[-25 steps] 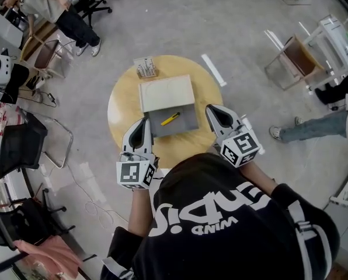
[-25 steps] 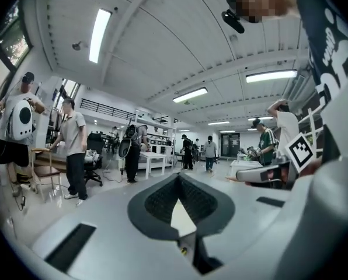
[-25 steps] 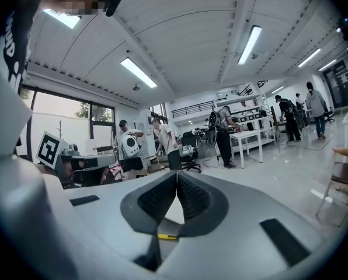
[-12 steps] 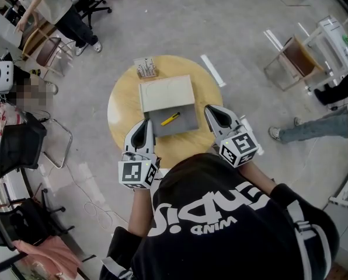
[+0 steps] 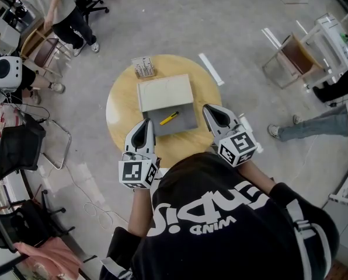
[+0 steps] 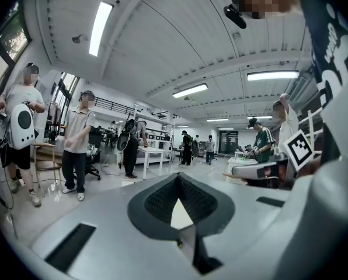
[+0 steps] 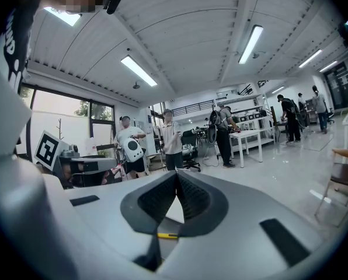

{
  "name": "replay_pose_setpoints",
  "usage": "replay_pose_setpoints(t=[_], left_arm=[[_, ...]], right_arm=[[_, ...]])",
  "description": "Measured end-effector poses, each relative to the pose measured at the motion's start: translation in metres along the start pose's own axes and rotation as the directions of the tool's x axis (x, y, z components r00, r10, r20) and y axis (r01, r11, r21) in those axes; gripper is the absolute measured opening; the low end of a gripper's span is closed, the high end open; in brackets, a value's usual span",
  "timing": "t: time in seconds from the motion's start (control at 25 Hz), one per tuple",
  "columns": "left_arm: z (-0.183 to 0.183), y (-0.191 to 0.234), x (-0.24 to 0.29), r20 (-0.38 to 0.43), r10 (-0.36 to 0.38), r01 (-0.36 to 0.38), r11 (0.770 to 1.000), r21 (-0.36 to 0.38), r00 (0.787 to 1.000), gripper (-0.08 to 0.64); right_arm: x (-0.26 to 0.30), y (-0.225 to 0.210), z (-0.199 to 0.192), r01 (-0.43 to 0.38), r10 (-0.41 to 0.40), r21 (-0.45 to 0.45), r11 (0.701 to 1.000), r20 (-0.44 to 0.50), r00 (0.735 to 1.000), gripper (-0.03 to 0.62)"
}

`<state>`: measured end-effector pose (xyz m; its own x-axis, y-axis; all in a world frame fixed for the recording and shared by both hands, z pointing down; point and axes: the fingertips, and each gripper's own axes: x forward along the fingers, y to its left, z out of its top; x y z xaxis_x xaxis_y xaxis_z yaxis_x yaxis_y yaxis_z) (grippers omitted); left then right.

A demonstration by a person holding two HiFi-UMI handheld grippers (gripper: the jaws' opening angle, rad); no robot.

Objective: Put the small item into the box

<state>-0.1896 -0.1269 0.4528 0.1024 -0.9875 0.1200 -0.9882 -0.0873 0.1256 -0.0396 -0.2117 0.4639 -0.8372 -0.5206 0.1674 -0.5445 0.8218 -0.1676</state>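
A small yellow pen-like item [image 5: 169, 118] lies inside the grey box [image 5: 187, 125], whose white lid [image 5: 164, 92] stands open toward the far side. The box sits on a round wooden table [image 5: 120, 107]. My left gripper [image 5: 146, 121] hovers at the box's near-left corner and is shut with nothing in it. At the near-right corner my right gripper [image 5: 208, 108] is also shut and empty. In the left gripper view the jaw tips [image 6: 177, 175] meet. The right gripper view shows the tips [image 7: 176, 174] touching, with a sliver of the yellow item [image 7: 167, 235] below them.
A small grey rack [image 5: 143, 67] stands at the table's far edge behind the lid. Chairs [image 5: 293, 60], desks and several people stand around the table on the grey floor. White tape strips [image 5: 212, 69] mark the floor beyond the table.
Both grippers stay beside the box, still shut. The yellow item has not moved. A person at the top left has walked a little.
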Motion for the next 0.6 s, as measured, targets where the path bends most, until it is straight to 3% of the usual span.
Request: replay_pose_setpoints(t=[0.6], left_arm=[[-0.0040,-0.0037,0.0060,-0.029,-0.009,0.010,1.000,0.011,1.000,0.011]], right_arm=[[-0.0005,-0.0053,0.0007,0.006,-0.006,0.004,1.000,-0.008,1.000,0.003]])
